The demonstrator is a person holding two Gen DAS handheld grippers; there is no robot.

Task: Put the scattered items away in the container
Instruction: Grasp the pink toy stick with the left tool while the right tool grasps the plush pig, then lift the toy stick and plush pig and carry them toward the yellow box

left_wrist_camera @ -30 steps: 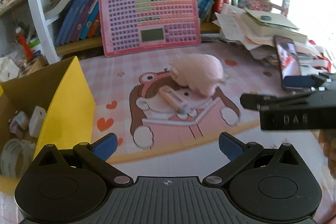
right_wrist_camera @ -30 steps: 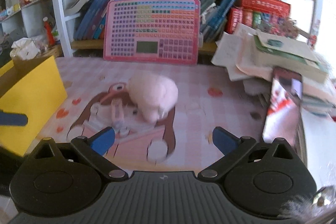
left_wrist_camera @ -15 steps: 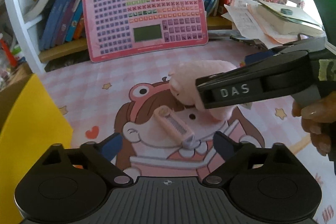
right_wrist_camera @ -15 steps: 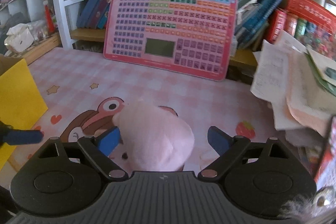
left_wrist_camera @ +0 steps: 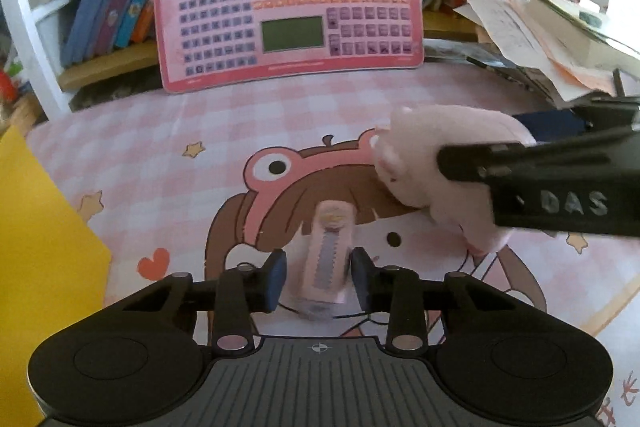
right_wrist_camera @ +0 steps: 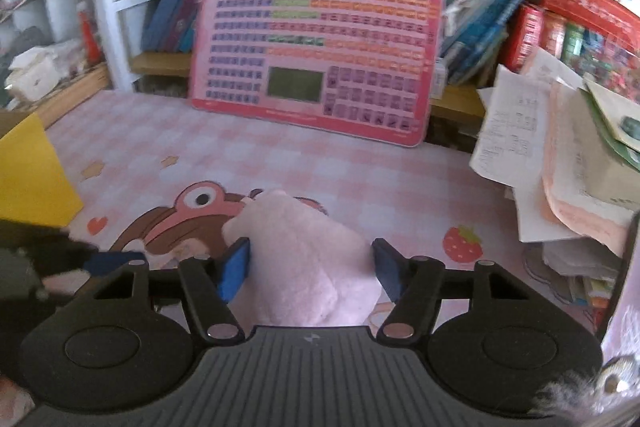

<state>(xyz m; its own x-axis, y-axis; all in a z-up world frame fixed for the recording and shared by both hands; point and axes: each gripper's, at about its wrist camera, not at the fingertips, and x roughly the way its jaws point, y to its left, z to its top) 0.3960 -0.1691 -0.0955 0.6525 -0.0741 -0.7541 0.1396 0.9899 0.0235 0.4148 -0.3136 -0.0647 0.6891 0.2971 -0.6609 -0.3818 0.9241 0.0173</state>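
Toys lie on the pink mat [left_wrist_camera: 168, 131], and we are picking two up. Far to our left stands the yellow box [left_wrist_camera: 44, 251]. Our left gripper [left_wrist_camera: 319, 277] is closing around a small pink comb [left_wrist_camera: 329, 253]; the pads sit just beside it, not pressing yet. Our right gripper [right_wrist_camera: 311, 269] is closing on the soft pink plush toy [right_wrist_camera: 304, 259], with one pad touching its side. Next we must squeeze firmly, lift both, then carry them left to the box.
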